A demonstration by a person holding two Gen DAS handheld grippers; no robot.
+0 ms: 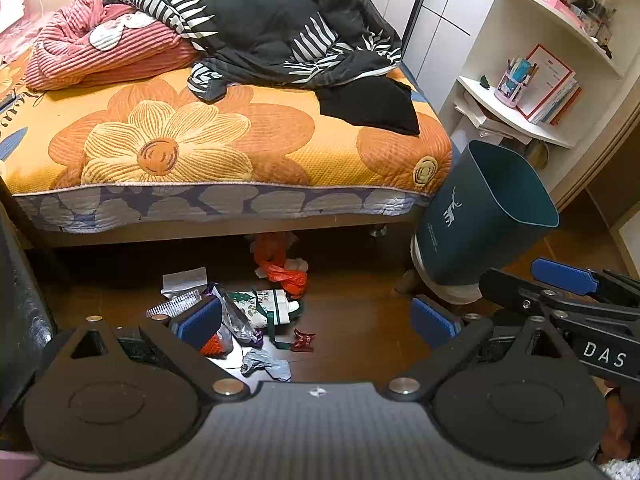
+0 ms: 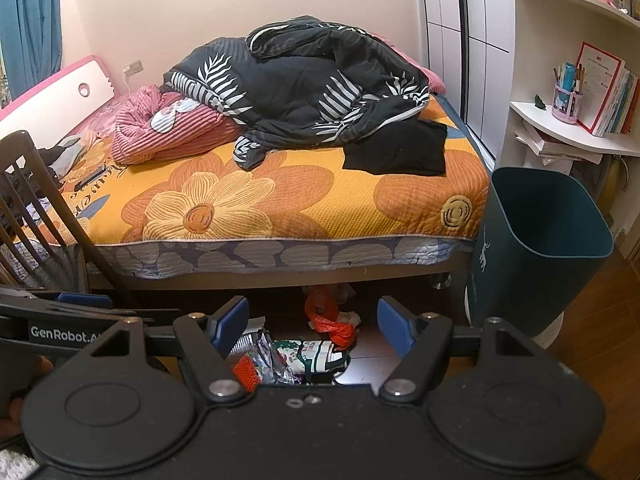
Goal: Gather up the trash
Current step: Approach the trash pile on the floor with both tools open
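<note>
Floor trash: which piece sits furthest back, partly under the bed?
The orange plastic bag: it lies at the bed's edge, partly beneath the frame. The green-white carton, dark red wrapper and grey wad lie on open floor.

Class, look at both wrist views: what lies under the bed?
Under the bed, an orange plastic bag with crumpled white paper lies at the front edge, partly in shadow. Farther back is dark; anything there cannot be seen.

black hand-held gripper (image 1: 316,322), blue ribbed pads (image 1: 198,318), silver screws
</note>
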